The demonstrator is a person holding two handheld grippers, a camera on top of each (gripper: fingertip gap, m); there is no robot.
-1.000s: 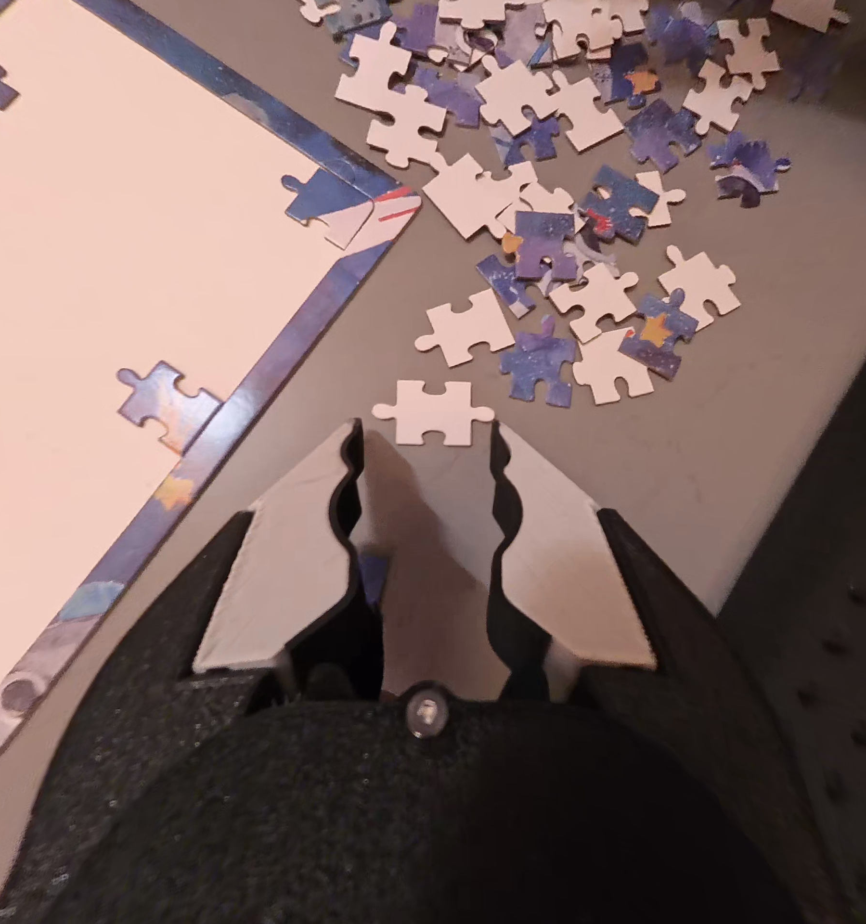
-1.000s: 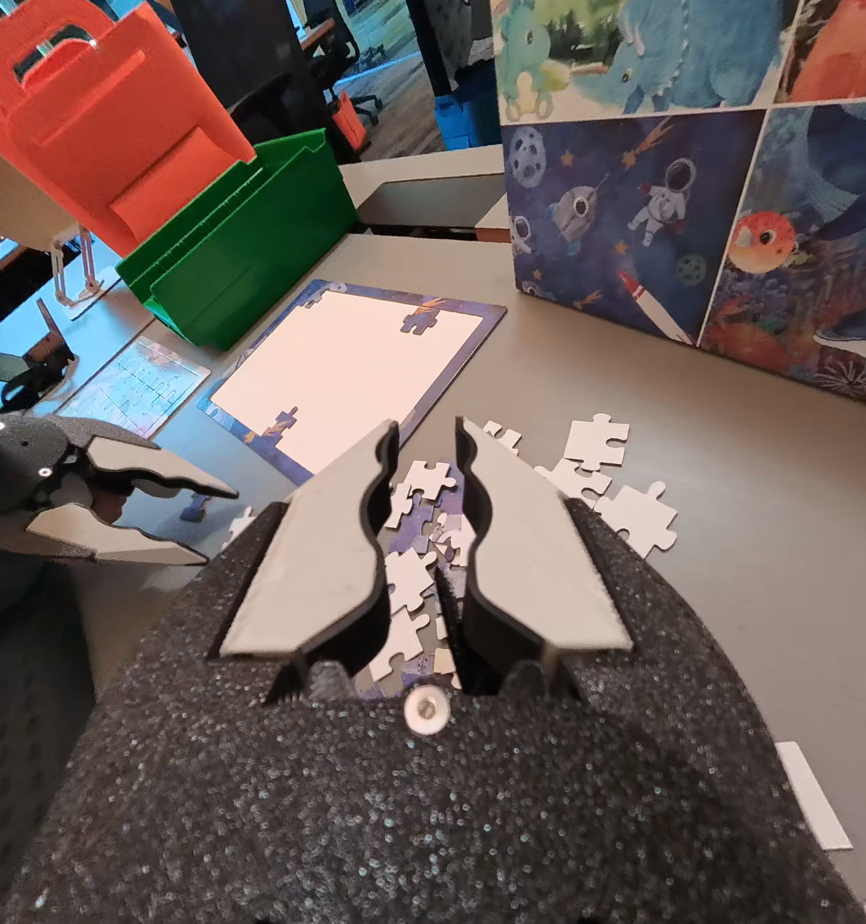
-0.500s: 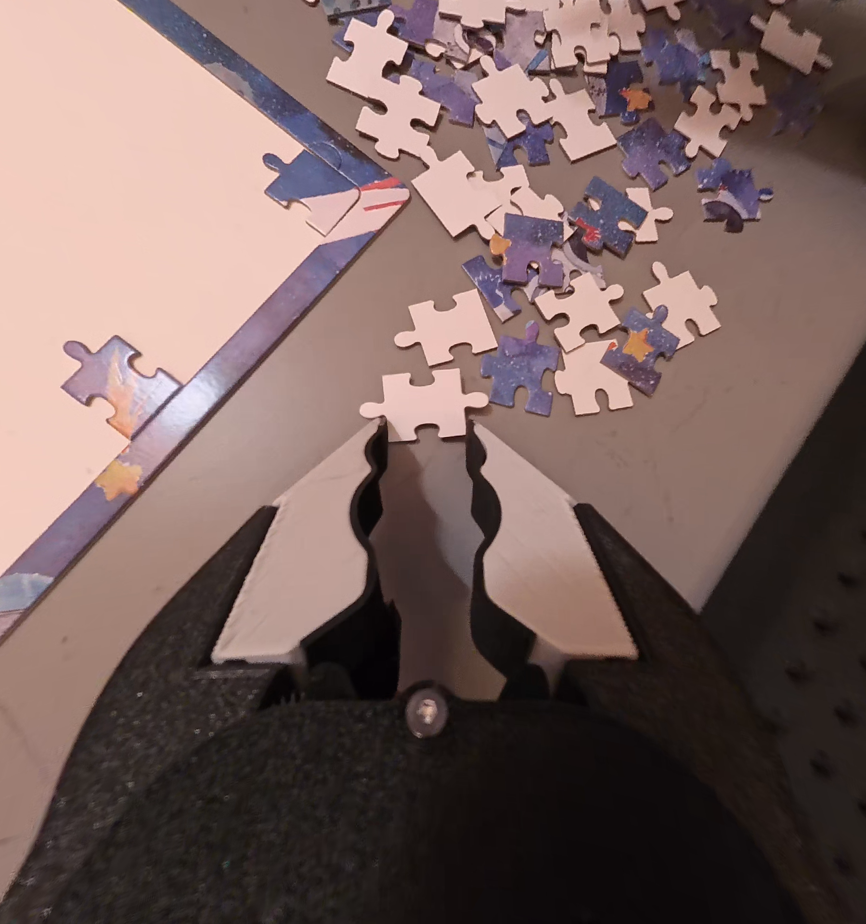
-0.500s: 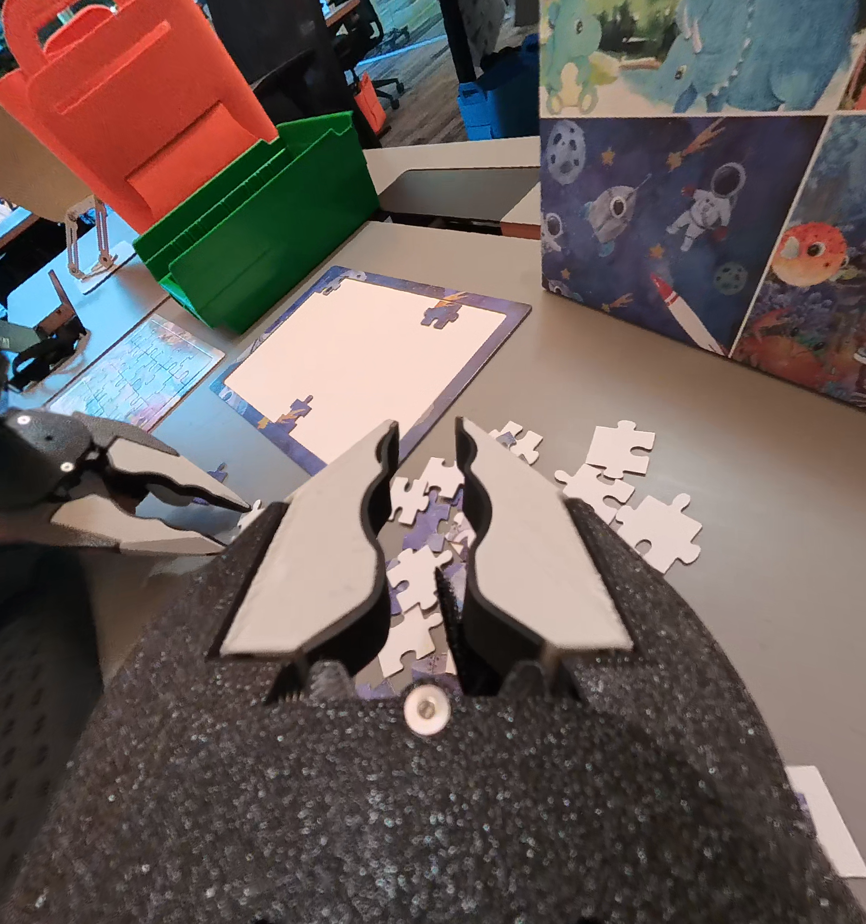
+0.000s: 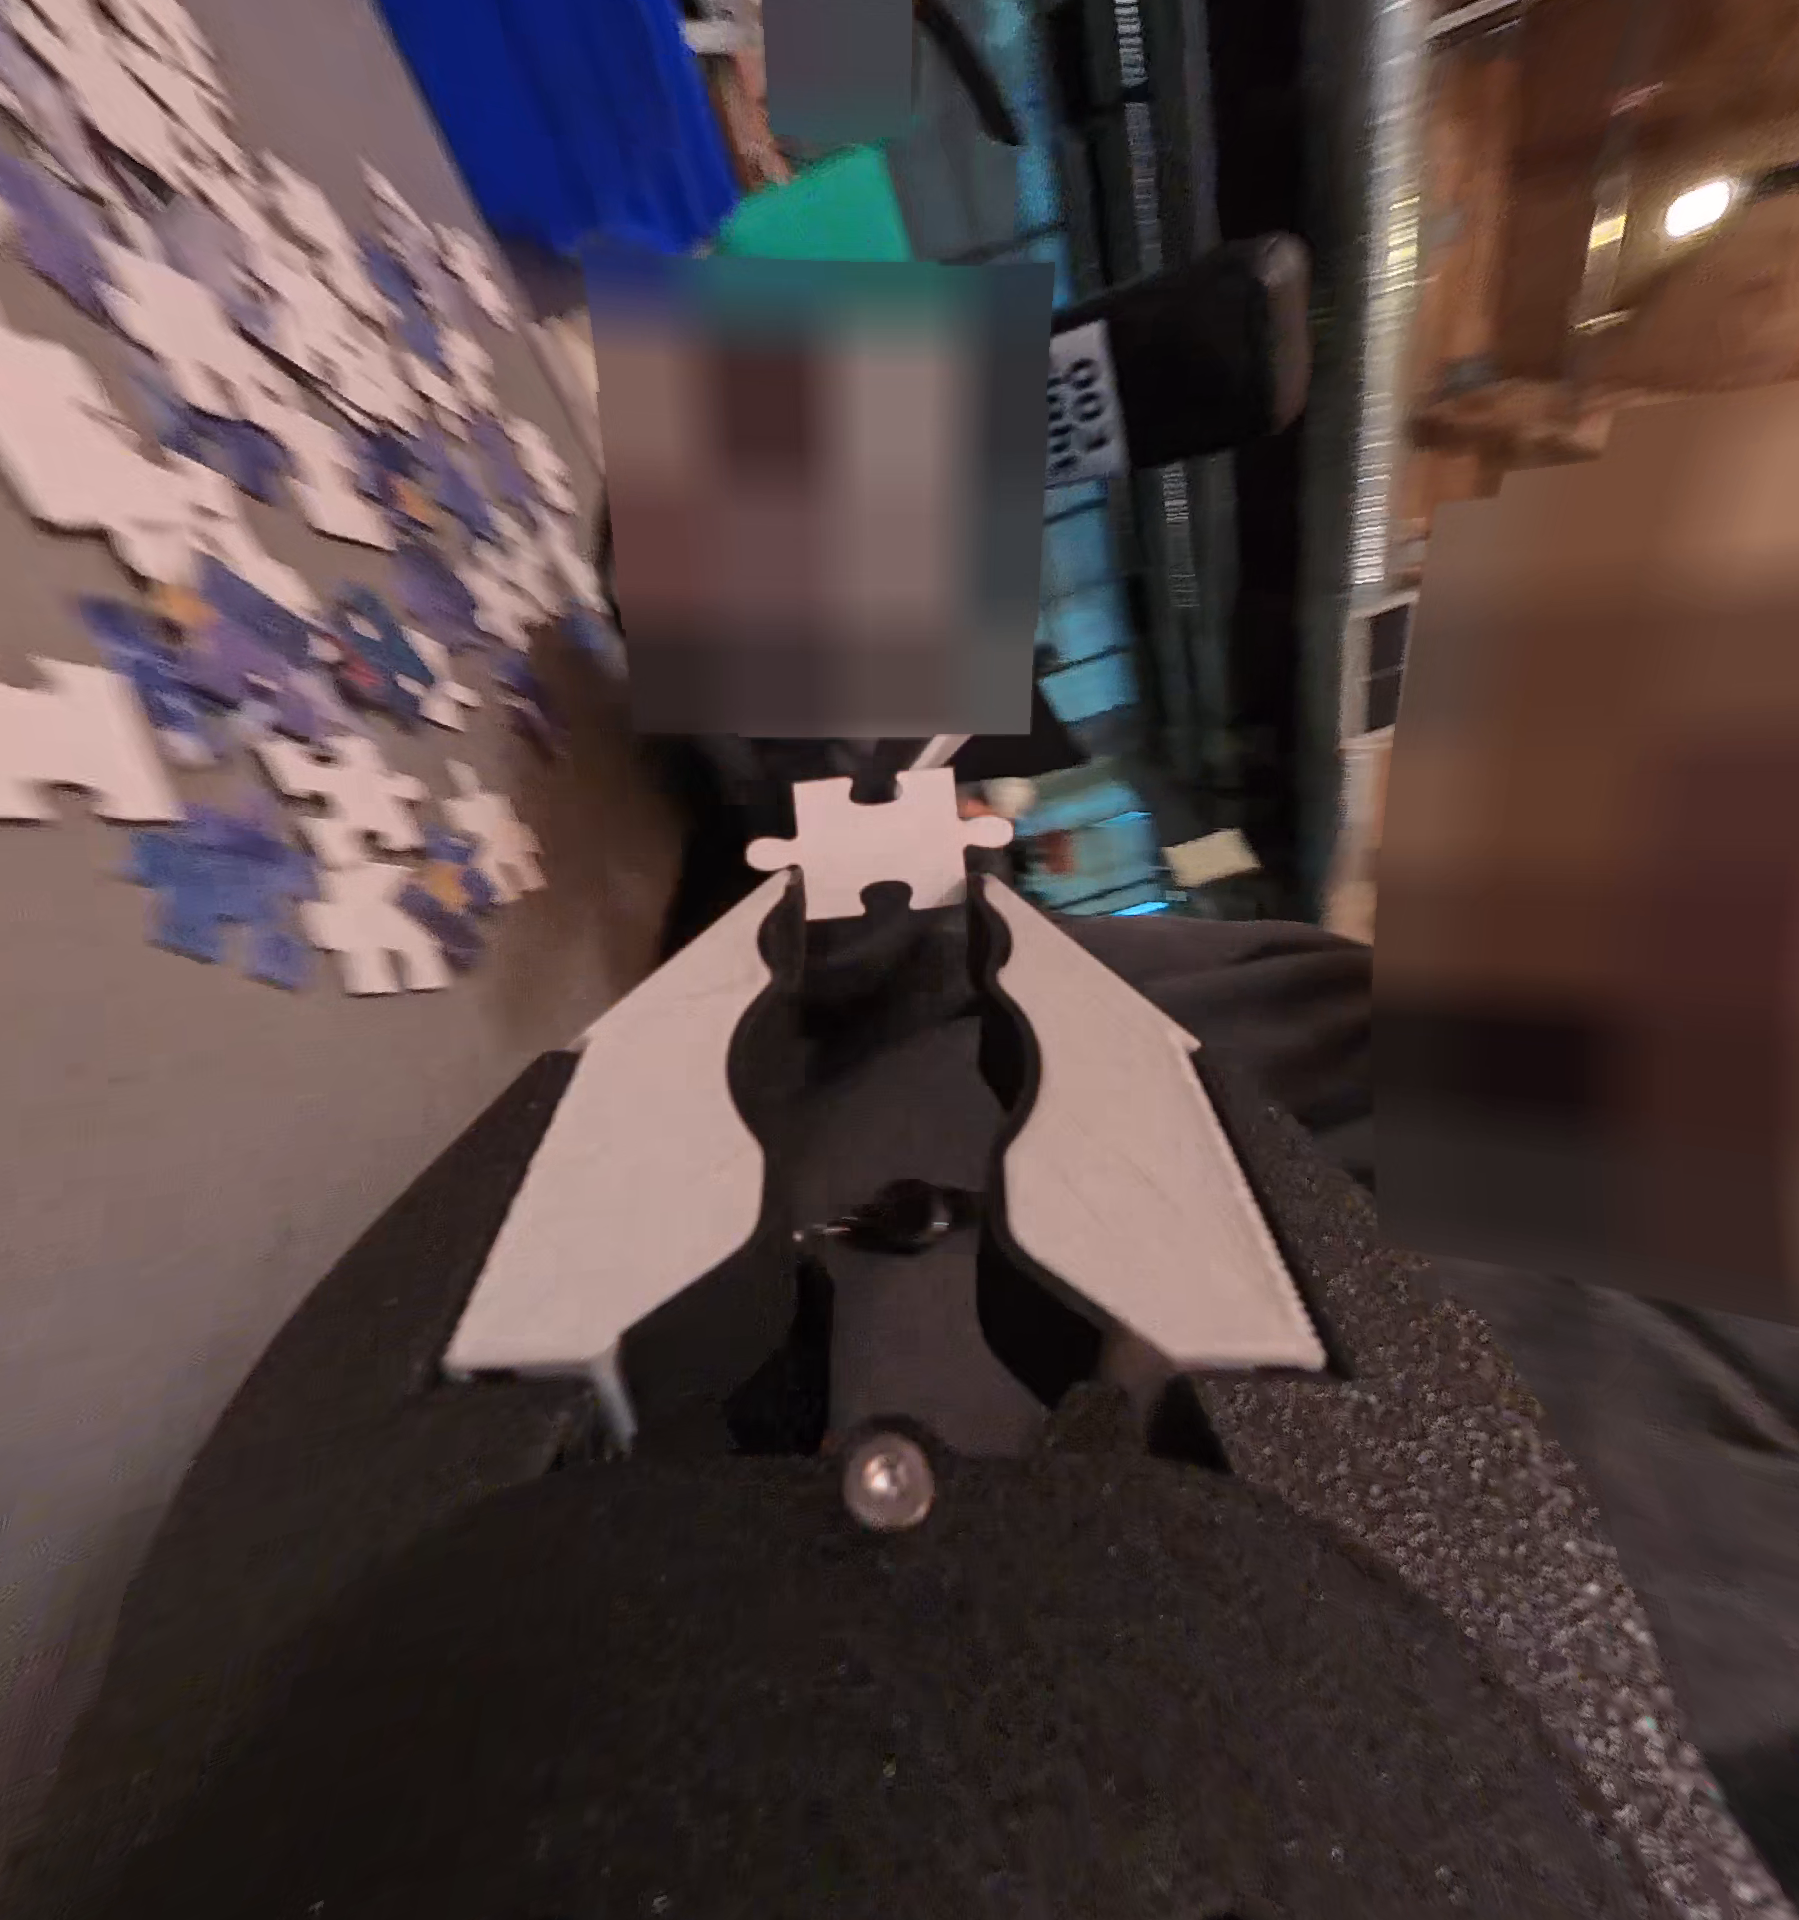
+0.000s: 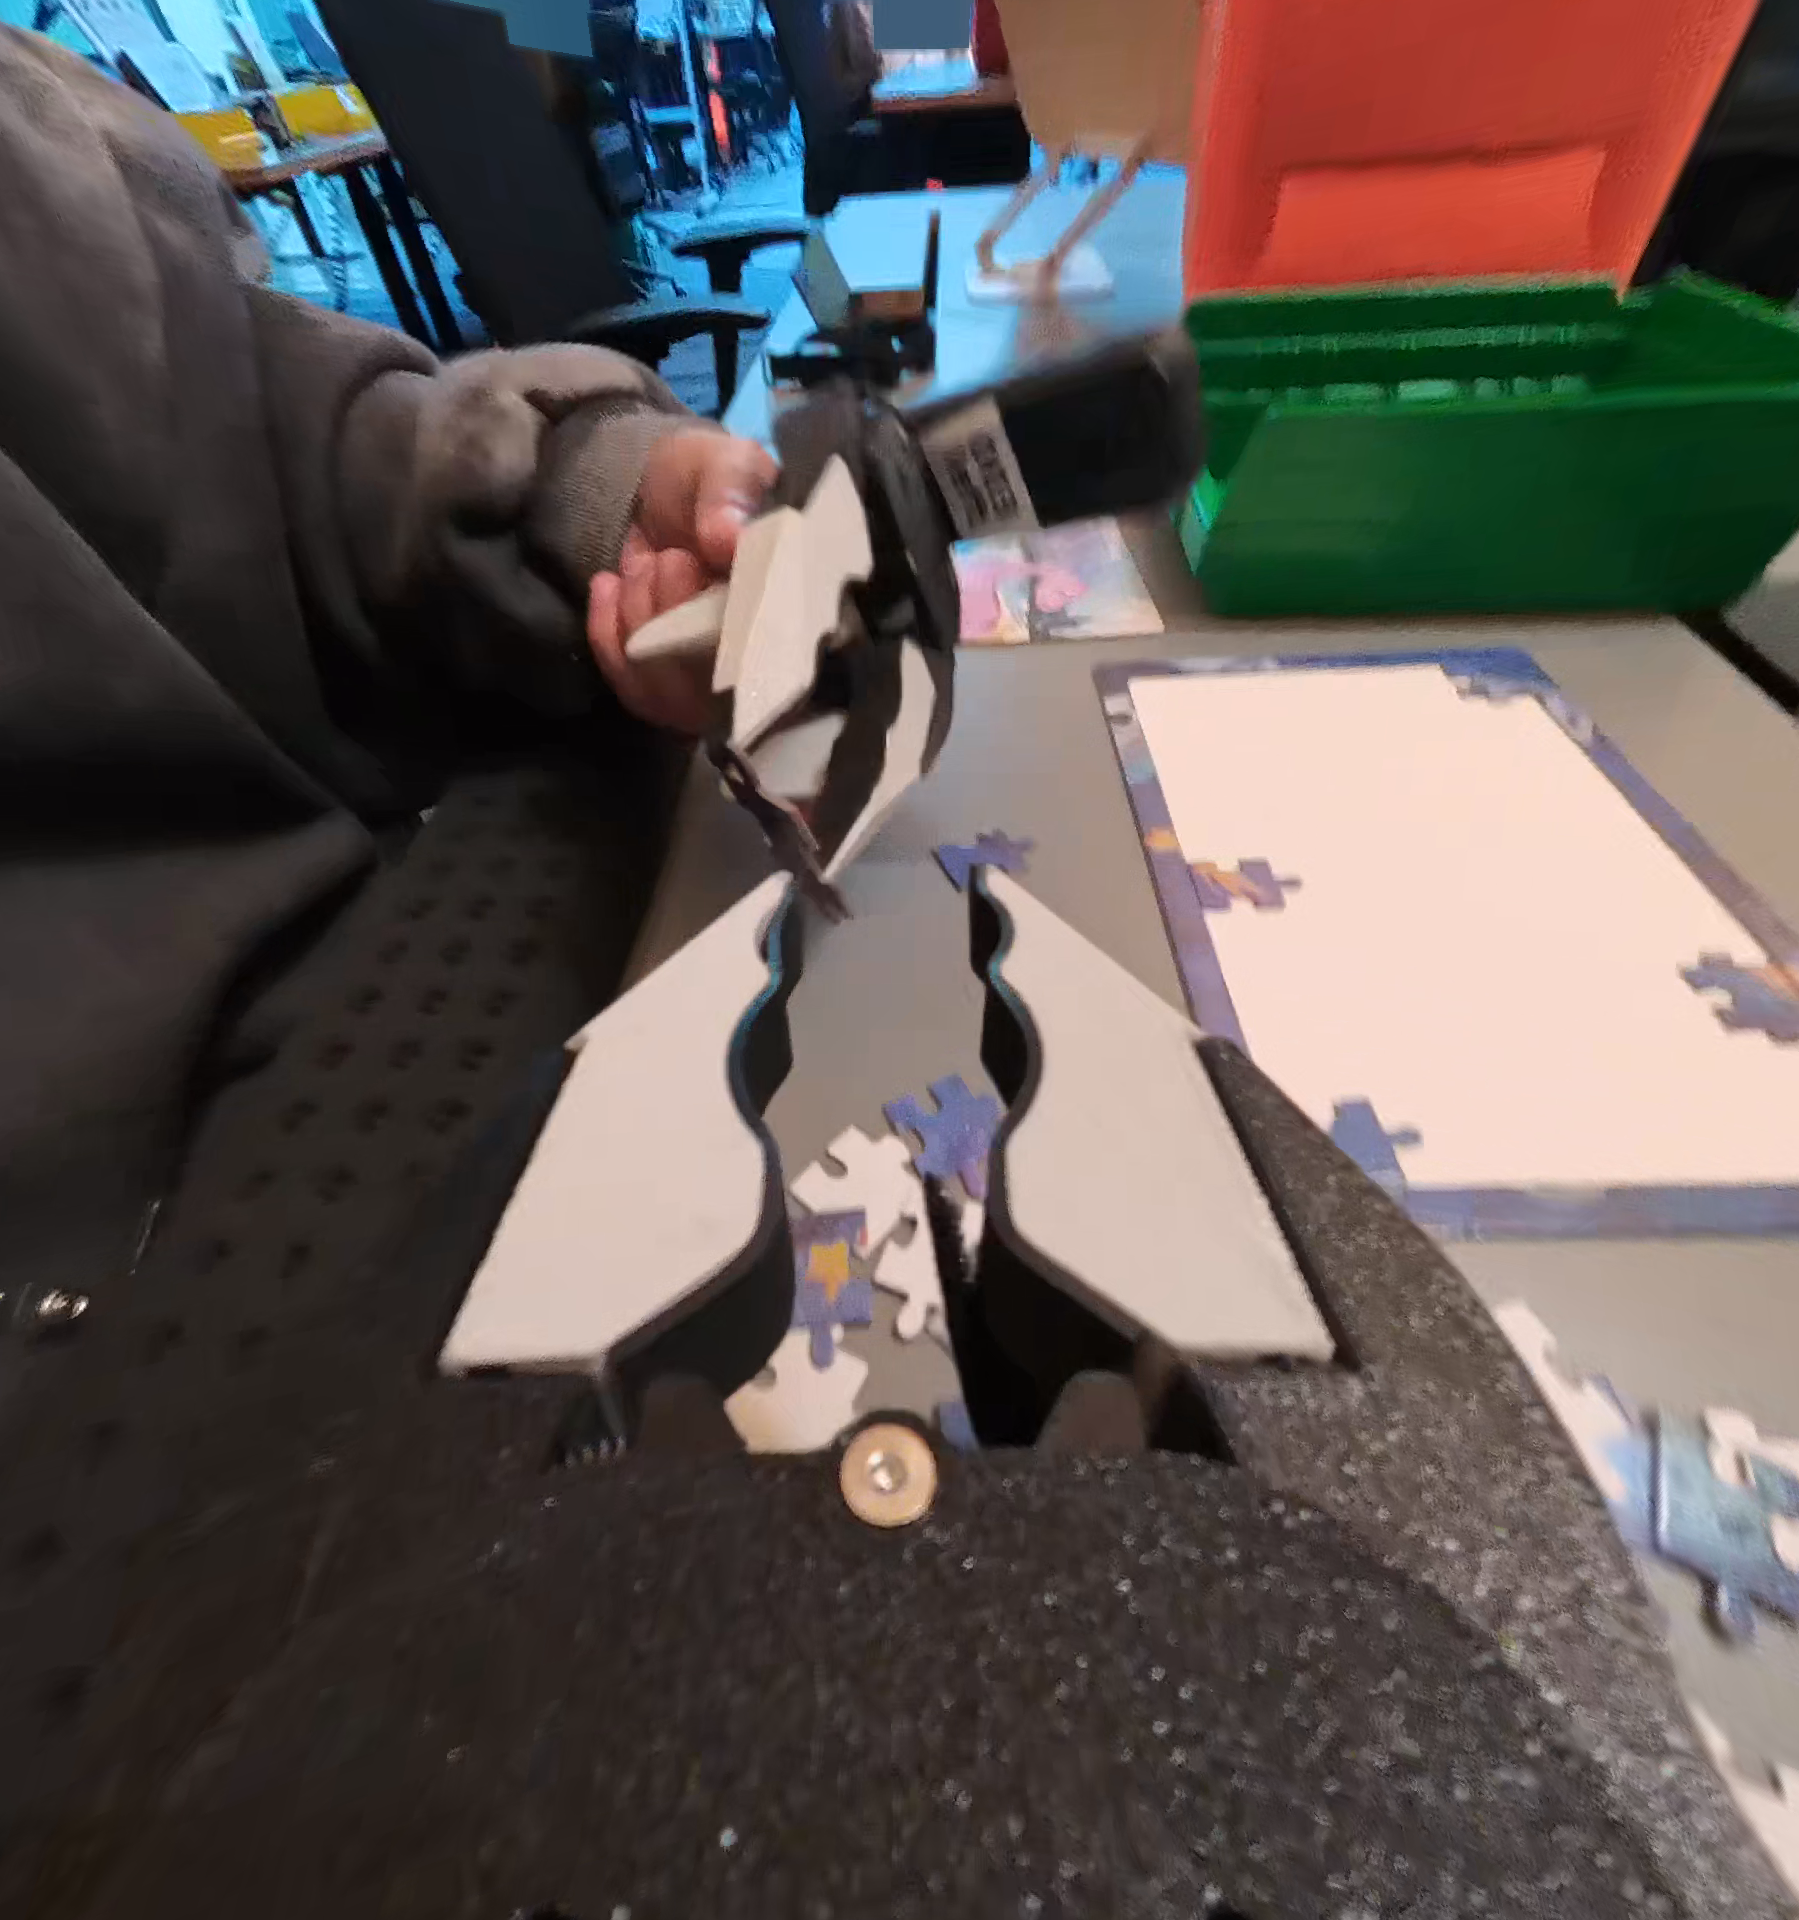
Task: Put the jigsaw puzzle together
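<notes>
My left gripper [image 5: 879, 888] is shut on a white-backed puzzle piece [image 5: 874, 836] and holds it in the air, off the table. In the right wrist view this left gripper [image 6: 817, 847] hangs tips down above the table's near edge, and the piece [image 6: 765, 805] shows edge-on and dark. My right gripper [image 6: 884, 894] is open and empty, just below and right of it, over loose pieces [image 6: 874, 1174]. The puzzle board [image 6: 1165, 831], blue-framed with a white middle, holds a few placed pieces. More loose pieces [image 5: 251, 623] lie blurred to the left.
A green bin [image 6: 1497, 478] and an orange box [image 6: 1446, 135] stand behind the board. A small finished puzzle [image 6: 1051, 582] lies near the bin. A person's hand [image 6: 666, 582] and grey sleeve [image 6: 251, 520] fill the left. More pieces [image 6: 1736, 1507] lie at the right. Both grippers' tips are close together, under 4 cm apart.
My left gripper closed on the white piece, lifted it off the table and swung away from the board. My right gripper opened wider and turned left toward it.
</notes>
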